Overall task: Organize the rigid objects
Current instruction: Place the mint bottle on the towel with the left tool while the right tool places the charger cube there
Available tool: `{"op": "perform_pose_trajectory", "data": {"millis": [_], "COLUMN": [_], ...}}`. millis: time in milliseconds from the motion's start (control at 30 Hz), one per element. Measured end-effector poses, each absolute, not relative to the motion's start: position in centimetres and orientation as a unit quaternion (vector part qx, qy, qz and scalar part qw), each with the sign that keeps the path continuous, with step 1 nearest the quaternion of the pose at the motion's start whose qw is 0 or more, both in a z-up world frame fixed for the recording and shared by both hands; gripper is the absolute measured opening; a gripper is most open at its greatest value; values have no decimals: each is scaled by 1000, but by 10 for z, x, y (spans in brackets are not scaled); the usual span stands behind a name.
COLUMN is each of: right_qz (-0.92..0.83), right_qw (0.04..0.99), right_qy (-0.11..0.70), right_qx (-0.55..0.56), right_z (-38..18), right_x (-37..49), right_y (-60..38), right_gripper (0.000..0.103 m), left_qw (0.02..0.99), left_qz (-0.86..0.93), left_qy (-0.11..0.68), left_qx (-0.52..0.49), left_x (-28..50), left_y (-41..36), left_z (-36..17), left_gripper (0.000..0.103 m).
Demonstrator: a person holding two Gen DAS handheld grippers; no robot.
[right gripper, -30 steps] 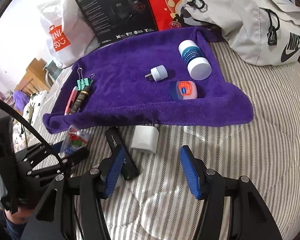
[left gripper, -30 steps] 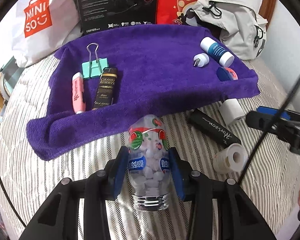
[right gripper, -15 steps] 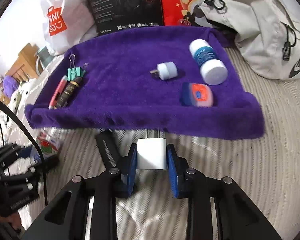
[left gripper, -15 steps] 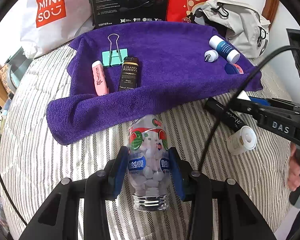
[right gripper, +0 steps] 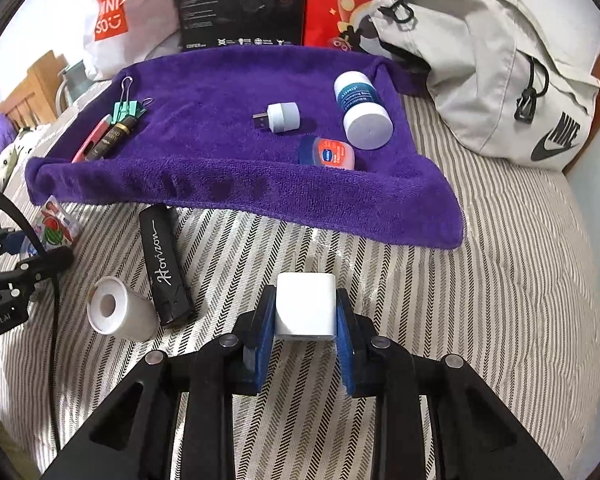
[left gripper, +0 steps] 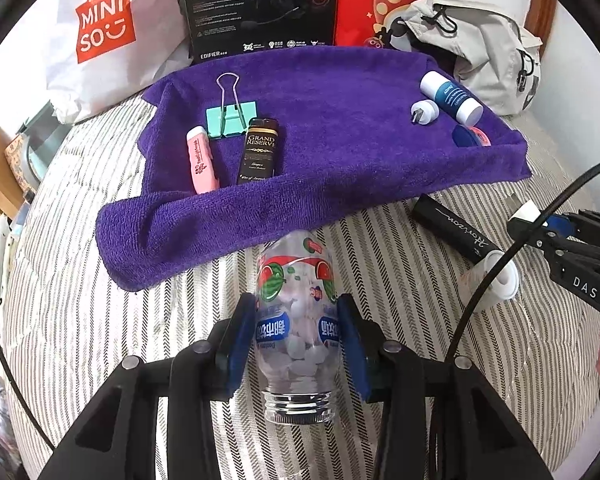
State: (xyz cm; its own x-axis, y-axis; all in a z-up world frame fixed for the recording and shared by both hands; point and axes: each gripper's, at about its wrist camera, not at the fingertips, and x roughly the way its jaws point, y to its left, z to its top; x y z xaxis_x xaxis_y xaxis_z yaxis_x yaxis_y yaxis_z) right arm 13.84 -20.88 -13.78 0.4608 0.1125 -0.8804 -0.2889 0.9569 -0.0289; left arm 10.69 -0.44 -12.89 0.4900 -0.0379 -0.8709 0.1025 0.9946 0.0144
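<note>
I'm gripping both: left gripper [left gripper: 296, 336] clenching clear candy bottle [left gripper: 296, 320], right gripper [right gripper: 305, 332] clenching white charger cube [right gripper: 305, 307].
Bottle: watermelon label, white pieces, cap toward me; purple towel [right gripper: 228, 160] lying ahead of both.

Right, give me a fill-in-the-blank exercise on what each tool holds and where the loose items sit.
1. The left tool is shut on a clear ____ of white candies.
2. The right tool grips a white ____.
3. The teal binder clip lies on the ____ towel.
4. The black Horizon tube lies on the striped bedding, beside a white ____.

Missing words: bottle; charger; purple; roll
</note>
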Motion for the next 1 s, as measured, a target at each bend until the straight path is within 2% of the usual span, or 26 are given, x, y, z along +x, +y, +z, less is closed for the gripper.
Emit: {"op": "perform_pose_trajectory", "data": {"millis": [433, 1000], "right_qz": [152, 187], "right_qw": [832, 836], "right_qy": [533, 514], "right_qx": [-36, -40], "right_z": [-128, -97], "right_x": [138, 152], "right_y": [-232, -220], "right_gripper": [27, 27], "left_qw": [862, 872], "left_qz": [-56, -60], "left_qy": [502, 485], "left_qx": [-48, -31], "left_x": [93, 123], "left_y": [27, 28], "left_z": [-114, -75], "left_gripper": [39, 39]}}
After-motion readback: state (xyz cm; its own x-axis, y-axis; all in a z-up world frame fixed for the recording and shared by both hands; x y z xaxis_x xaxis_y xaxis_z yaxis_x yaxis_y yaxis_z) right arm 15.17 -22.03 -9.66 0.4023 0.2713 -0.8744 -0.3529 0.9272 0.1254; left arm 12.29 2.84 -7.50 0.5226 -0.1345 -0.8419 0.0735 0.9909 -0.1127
